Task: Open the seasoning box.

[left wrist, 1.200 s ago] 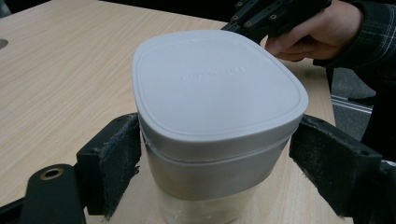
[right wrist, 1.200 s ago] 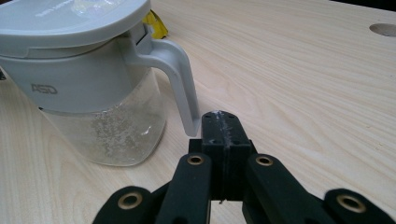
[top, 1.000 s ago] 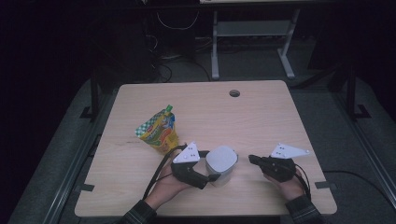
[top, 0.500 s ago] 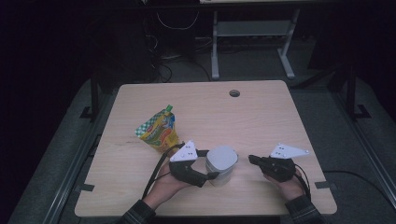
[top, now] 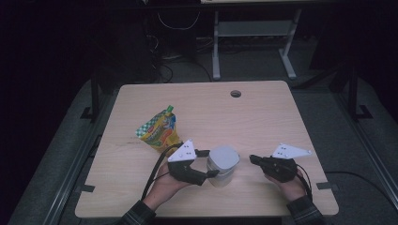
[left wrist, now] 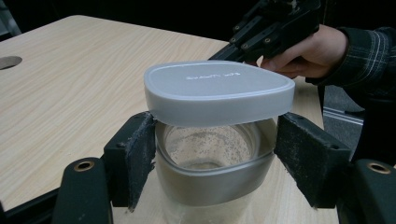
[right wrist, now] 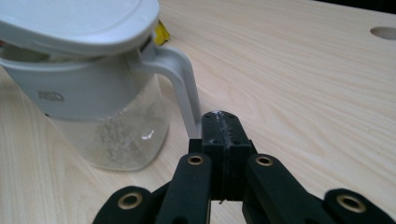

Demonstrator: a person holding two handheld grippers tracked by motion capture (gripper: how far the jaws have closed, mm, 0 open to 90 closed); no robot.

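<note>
- High view: the jug (top: 222,164) stands near the table's (top: 263,117) front edge, right of the juice pouch (top: 158,132); the left gripper (top: 206,164) straddles it.
- Left gripper view: the jaws have just been closing around the jug (left wrist: 210,168); the left pad touches it, the right pad stands apart.
- Right gripper view: the right gripper (right wrist: 223,128) is closed, empty, its tips just beside the jug's handle (right wrist: 180,79).

Between our left jaws, whose pads (left wrist: 140,161) are black and speckled with pale grit, we see a clear jug (left wrist: 212,163) with a pale grey lid (left wrist: 217,91) and a grey band. Beyond our right jaws the jug's handle (right wrist: 180,79) is white. Past the left jaws lies a pouch (top: 158,131) in yellow and orange, checked green and white, with a green cap. The surface (top: 263,117) is light wood grain. Our sleeve (left wrist: 369,56) is dark plaid.
</note>
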